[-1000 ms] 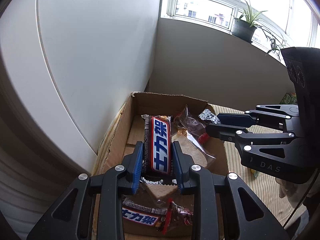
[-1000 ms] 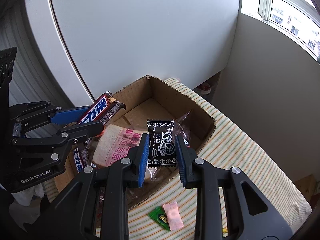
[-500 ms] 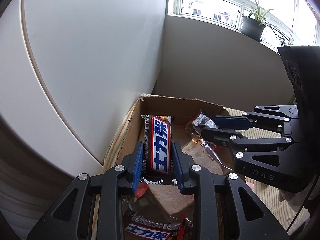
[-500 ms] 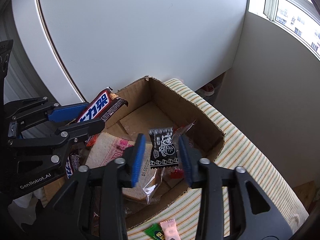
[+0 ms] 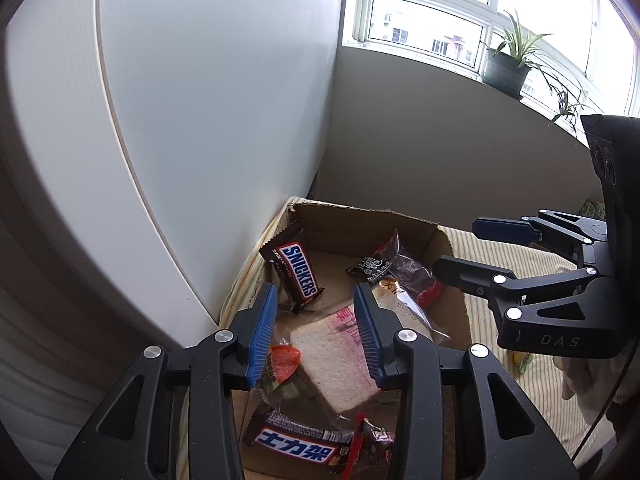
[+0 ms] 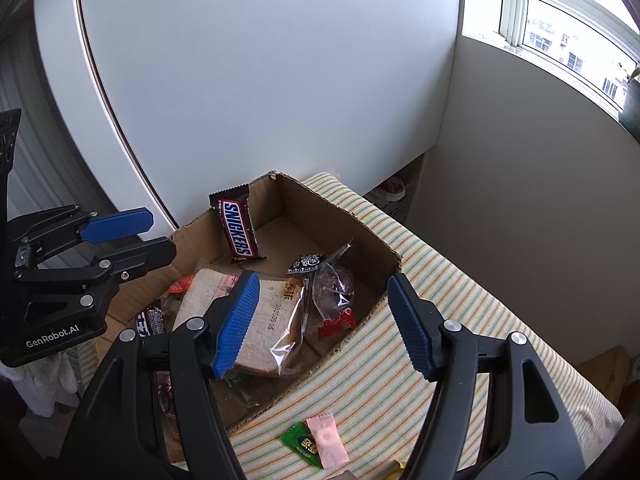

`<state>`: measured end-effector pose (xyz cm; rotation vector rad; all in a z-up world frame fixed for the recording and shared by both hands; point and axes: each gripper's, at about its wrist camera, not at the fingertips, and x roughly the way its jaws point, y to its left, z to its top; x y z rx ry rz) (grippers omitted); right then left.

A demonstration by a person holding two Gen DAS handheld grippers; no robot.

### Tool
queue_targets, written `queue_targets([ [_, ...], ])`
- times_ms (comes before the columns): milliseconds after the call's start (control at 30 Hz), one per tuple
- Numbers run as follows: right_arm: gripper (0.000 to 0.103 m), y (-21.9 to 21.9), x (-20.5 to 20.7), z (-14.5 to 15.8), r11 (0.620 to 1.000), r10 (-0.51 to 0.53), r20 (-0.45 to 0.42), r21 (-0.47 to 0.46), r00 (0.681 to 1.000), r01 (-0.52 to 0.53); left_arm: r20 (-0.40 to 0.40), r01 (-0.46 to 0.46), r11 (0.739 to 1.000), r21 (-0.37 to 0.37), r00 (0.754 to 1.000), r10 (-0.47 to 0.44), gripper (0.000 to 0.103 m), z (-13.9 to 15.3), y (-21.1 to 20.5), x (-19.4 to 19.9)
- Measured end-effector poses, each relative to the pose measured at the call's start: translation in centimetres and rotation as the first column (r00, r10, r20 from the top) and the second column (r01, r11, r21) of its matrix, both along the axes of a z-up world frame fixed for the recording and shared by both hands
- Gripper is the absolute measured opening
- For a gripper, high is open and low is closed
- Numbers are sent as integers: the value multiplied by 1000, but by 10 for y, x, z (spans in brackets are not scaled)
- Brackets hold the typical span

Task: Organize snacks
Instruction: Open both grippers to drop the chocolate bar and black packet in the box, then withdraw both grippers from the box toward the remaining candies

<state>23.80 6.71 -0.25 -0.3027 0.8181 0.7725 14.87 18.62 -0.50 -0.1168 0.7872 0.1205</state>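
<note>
We see our left gripper (image 5: 316, 330) with its fingers parted and nothing between them, having just been opening; the Snickers bar (image 5: 295, 273) leans free against the left wall of the cardboard box (image 5: 362, 216), beyond the fingertips and clear of both pads; our right gripper (image 6: 322, 322) also stands wide apart and empty, its fingers having just been opening, above the box's near right corner; the small black sachet (image 6: 306, 263) lies inside the box, beside a clear wrapper with a red end (image 6: 334, 300); a bagged slice of bread (image 6: 262, 316) fills the middle; a second bar (image 5: 298, 442) lies at the near end; on the striped cloth (image 6: 420, 264) outside the box rest a green packet (image 6: 298, 445) and a pink packet (image 6: 327, 436), touching.
</note>
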Motion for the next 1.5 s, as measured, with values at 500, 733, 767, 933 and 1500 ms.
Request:
queue_targets([
  [500,74,-103,-41,22,993,-119,24,12,993,119,32,108,994,-32,994,-107,38,18,-56,-42],
  [733,74,-156,-48,-1,979,-202,-37,7,979,203,20,160,985,-61,987,-159,38,7,-90,-58],
  [767,74,-163,-49,-5,977,-214,-48,7,976,215,17,169,983,-67,986,-168,38,6,-96,-59],
  [933,74,-182,-52,-27,967,-254,-102,11,962,256,-7,204,976,-80,979,-205,38,-7,-120,-64],
  [1500,36,-144,-59,-64,973,-190,-217,84,958,213,-57,229,966,-120,970,-237,38,-39,-137,-95],
])
